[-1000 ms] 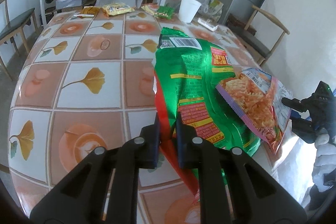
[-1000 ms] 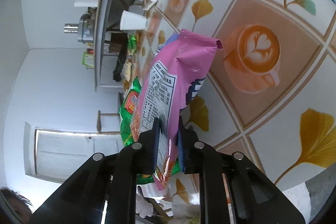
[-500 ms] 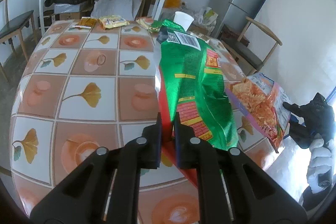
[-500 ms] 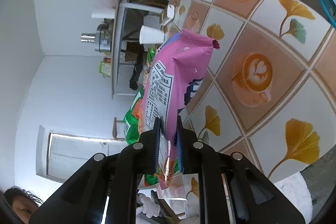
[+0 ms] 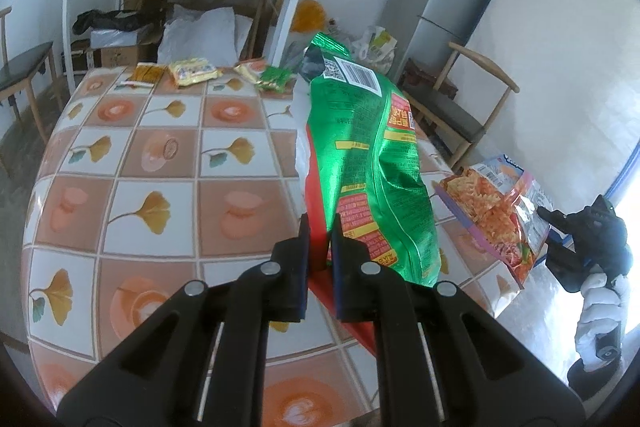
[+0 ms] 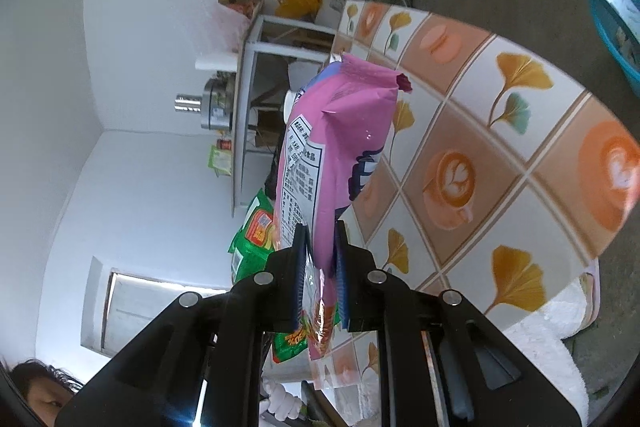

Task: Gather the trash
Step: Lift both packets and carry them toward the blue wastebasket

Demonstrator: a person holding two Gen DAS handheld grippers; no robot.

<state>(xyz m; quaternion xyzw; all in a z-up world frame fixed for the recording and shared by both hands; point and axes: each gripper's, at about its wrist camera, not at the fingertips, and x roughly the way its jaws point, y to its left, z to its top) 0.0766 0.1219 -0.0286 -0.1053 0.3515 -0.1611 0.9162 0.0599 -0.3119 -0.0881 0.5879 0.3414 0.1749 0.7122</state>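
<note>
Two bags are in my grip. From the left wrist I see my left gripper (image 5: 319,247) clamped on the green snack bag (image 5: 366,171), which rises ahead of the fingers above the tiled table (image 5: 156,163); right of them, the right gripper (image 5: 560,227) holds another bag. From the right wrist, my right gripper (image 6: 320,255) pinches the pink snack bag (image 6: 340,139), which stands up between the fingers.

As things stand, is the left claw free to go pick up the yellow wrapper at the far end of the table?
Probably not yet: the left claw is shut on the green snack bag. The yellow wrapper lies far off, though with bare tabletop before it.
</note>
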